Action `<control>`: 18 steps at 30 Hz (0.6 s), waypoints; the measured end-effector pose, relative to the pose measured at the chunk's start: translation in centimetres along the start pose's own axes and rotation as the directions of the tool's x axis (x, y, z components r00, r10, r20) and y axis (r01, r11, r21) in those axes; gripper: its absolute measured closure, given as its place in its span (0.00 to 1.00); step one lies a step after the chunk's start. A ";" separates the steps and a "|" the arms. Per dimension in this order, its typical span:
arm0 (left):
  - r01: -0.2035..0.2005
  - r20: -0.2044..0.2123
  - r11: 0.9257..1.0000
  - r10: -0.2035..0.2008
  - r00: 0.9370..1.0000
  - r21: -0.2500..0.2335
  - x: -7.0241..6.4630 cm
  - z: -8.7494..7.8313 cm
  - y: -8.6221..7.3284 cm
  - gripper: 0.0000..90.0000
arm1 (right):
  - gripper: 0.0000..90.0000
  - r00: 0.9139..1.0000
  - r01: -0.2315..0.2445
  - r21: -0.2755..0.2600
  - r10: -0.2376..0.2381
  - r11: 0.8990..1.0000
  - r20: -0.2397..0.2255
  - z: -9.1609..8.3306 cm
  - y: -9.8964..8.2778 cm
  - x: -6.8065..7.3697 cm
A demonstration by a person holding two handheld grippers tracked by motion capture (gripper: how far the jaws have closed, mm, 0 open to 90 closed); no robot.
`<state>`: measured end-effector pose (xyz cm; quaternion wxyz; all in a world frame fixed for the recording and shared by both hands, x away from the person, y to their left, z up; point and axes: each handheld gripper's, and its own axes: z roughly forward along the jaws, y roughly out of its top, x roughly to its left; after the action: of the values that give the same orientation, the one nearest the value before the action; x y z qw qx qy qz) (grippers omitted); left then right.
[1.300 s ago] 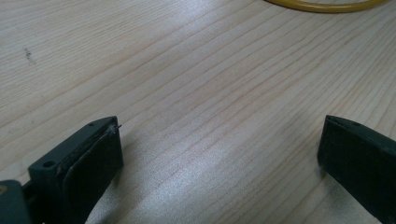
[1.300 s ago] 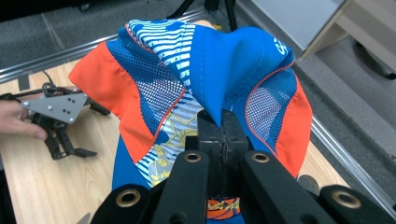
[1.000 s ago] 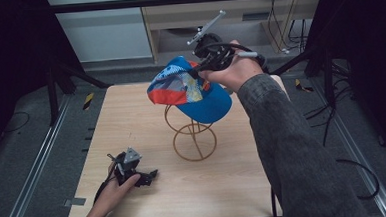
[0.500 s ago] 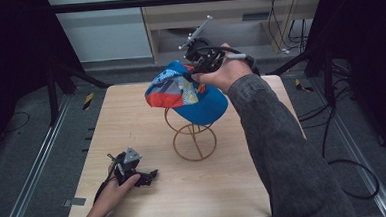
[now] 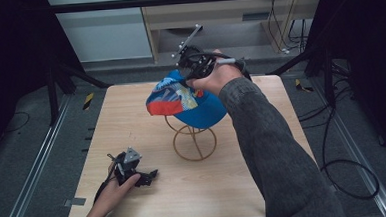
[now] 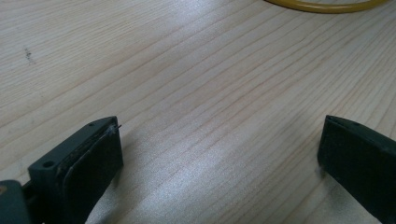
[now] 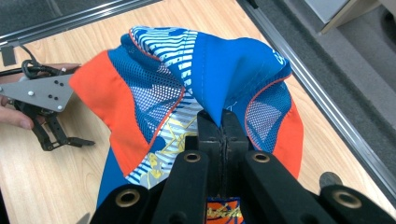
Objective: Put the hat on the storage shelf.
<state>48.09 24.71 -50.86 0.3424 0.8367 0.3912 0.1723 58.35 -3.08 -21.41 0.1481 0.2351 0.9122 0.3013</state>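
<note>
Since a second ago, the right gripper (image 5: 191, 73) has carried the blue and orange cap (image 5: 188, 99) slightly lower and closer over the gold wire stand (image 5: 194, 139). Its jaws are pinched together on a fold of the cap's fabric, seen close up in the right gripper view (image 7: 223, 122). From above, the cap hangs over the top of the stand near the middle of the wooden worktop (image 5: 131, 116); whether it touches the wire cannot be told. Near the front left corner, the left gripper (image 5: 145, 178) lies on the worktop with its jaws wide apart and nothing between them.
</note>
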 end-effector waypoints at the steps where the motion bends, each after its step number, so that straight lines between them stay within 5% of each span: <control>1: 0.001 0.000 1.000 -0.001 1.000 0.000 0.0 0.0 0.0 0.00 | 1.00 1.000 0.005 0.004 -0.005 1.000 -0.001 0.1 0.0 0.0; 18: 0.001 0.000 1.000 -0.001 1.000 0.000 0.0 0.0 0.0 0.00 | 0.99 1.000 0.004 0.017 -0.004 1.000 -0.017 0.8 -0.6 0.4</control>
<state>48.08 24.70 -50.87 0.3426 0.8364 0.3915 0.1723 58.16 -2.93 -22.42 0.1389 0.2319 0.9164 0.2952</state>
